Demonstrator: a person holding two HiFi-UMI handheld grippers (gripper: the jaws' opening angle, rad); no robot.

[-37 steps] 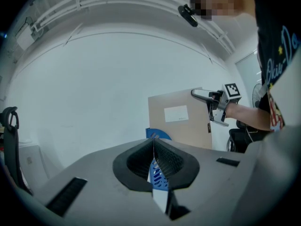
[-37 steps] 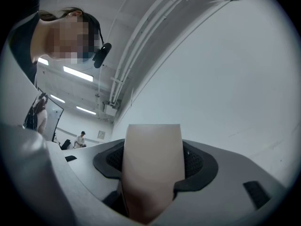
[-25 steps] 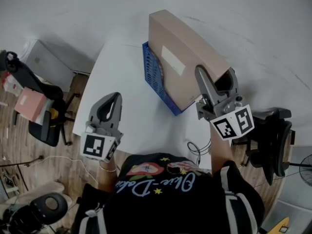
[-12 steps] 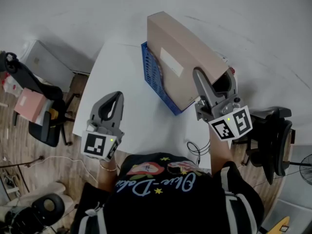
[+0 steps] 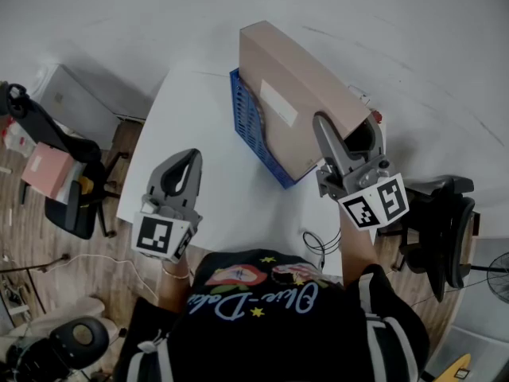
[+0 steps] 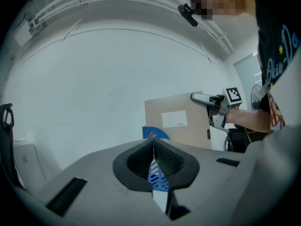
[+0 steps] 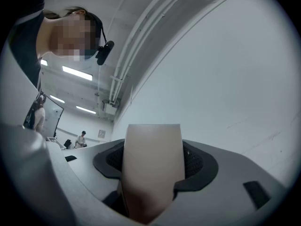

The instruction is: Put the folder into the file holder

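My right gripper point(image 5: 347, 134) is clamped on the near end of the beige folder point(image 5: 286, 94), which fills the gap between its jaws. The folder stands tilted in the blue holder point(image 5: 250, 126) on the white table point(image 5: 199, 118). My left gripper point(image 5: 184, 159) has its jaws pressed together and empty, over the table's near left edge, well apart from the holder.

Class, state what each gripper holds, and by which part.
The right gripper clamps the tan folder by its near end; the left gripper is shut and empty.
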